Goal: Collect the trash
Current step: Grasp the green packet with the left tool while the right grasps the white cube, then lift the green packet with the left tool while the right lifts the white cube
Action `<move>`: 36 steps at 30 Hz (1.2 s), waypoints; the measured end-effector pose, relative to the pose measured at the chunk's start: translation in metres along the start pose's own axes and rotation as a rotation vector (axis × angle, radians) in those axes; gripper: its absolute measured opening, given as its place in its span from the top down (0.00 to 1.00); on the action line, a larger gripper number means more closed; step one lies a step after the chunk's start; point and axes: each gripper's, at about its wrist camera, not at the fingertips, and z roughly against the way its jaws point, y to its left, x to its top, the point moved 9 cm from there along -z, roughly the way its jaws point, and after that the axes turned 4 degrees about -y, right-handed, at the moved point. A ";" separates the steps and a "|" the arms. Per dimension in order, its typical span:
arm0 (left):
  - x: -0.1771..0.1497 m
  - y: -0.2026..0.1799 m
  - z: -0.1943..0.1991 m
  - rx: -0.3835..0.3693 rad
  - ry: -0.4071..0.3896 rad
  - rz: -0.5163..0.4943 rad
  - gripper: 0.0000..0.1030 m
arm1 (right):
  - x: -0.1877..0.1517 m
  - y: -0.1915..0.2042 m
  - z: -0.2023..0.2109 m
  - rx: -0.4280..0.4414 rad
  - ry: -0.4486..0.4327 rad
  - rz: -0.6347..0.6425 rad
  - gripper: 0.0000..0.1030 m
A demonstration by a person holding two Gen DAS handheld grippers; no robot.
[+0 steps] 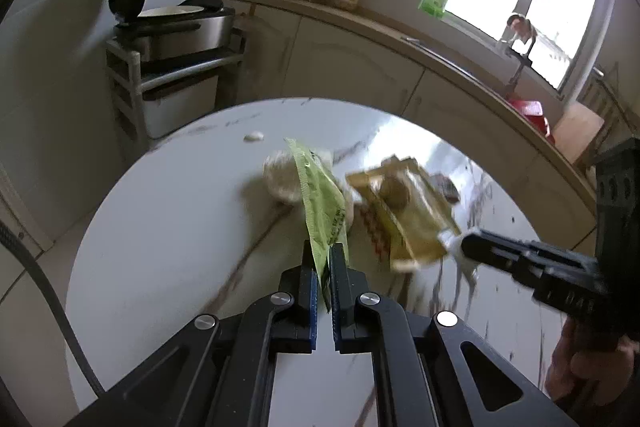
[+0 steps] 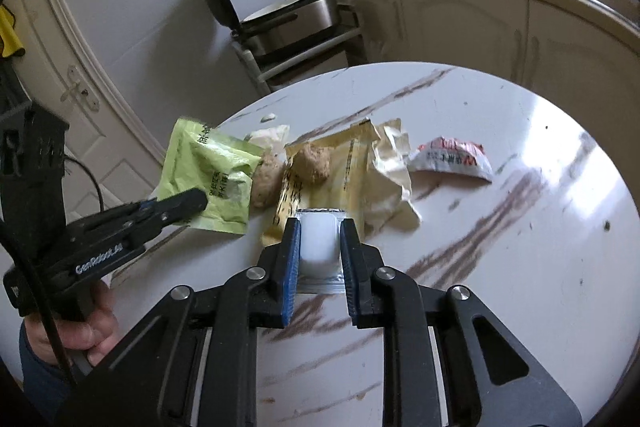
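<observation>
**2 grippers, 2 pieces of trash pinched at once**

The round marbled table (image 2: 500,227) fills both views, set in a kitchen with cream cabinets behind. No bin or bag for the trash shows in either view.

Across the table's middle lies the litter. The biggest piece is a crumpled yellow wrapper (image 2: 360,163) with a brown food lump (image 2: 312,163) resting on it; a 2nd lump lies just beside it, next to the green packet (image 2: 208,179). A red-and-white wrapper (image 2: 452,157) lies apart, toward the right in the right wrist view.

The left gripper (image 1: 325,259) is clenched on the green packet's edge, and the packet stands up from the jaws toward the pile. The right gripper (image 2: 320,247) has its jaws drawn in against a small white sealed pouch (image 2: 318,247), which sits between the blue pads near the yellow wrapper's edge.

The step in hand appears to be the pick-up: both pieces are gripped. The next move likely calls for lifting each clear without dragging the yellow wrapper or lumps, then carrying them to a collection point, which must first be found.
</observation>
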 end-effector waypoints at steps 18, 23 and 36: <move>0.001 0.000 -0.024 -0.010 0.070 0.098 0.95 | -0.029 -0.001 0.039 -0.002 -0.012 -0.024 0.82; 0.000 -0.008 -0.018 0.000 0.063 0.074 0.97 | -0.033 -0.007 0.042 -0.008 -0.007 -0.032 0.85; 0.009 -0.020 -0.049 0.018 0.073 0.064 0.83 | -0.052 -0.011 0.008 -0.084 0.050 0.028 0.55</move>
